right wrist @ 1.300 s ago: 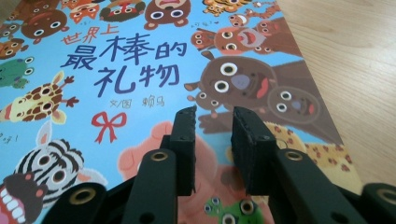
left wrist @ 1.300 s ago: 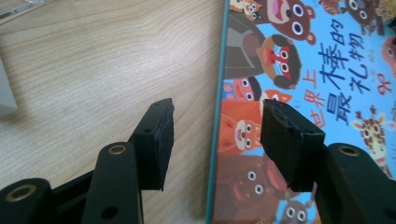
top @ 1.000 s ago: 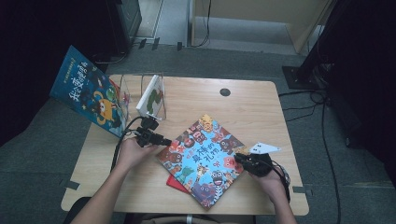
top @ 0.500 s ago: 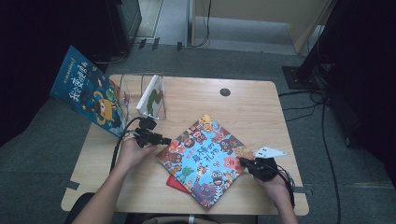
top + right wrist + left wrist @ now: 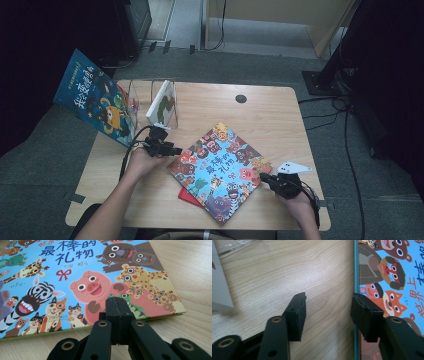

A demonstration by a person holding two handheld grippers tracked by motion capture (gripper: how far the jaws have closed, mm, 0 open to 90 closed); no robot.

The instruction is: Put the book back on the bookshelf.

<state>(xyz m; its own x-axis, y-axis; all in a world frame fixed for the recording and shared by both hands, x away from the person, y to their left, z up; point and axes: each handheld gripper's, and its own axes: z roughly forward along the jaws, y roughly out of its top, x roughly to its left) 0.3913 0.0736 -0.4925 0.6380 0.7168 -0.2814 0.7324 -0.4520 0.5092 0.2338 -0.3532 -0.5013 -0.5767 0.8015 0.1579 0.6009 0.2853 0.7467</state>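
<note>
- At the picture book's (image 5: 220,172) near right edge, right tool (image 5: 119,305) has jaws pressed flat together, nothing between them; tips sit just off the cover's edge, over the pig drawing in the right gripper view, and whether they touch the cover I can't tell.
- Right tool's jaws have just been closing, and no thing is between them.
- Left tool (image 5: 328,312) at the book's left edge: jaws partly apart, nothing held. One jaw is over bare desk (image 5: 287,270), the other over the book's teal edge (image 5: 356,277). The gap narrowed a little just now.
- Book lies flat on the desk, turned diamond-wise, roughly mid-desk toward the person. A red book (image 5: 187,195) pokes out under its near left corner.
- Handling, my guess: hardcover, stiff, glossy so a bit slippery, moderate weight, not fragile. Lies flush, so jaws can't get under it without lifting an edge.
- Best hold, I think: pinch across the cover thickness at an edge or corner, maybe where the red book props it.
- Beyond the book's left: clear stand (image 5: 150,87) with a white book (image 5: 162,102) upright in it.
- Farther left of that, blue book (image 5: 95,102) leans off the desk edge.
</note>
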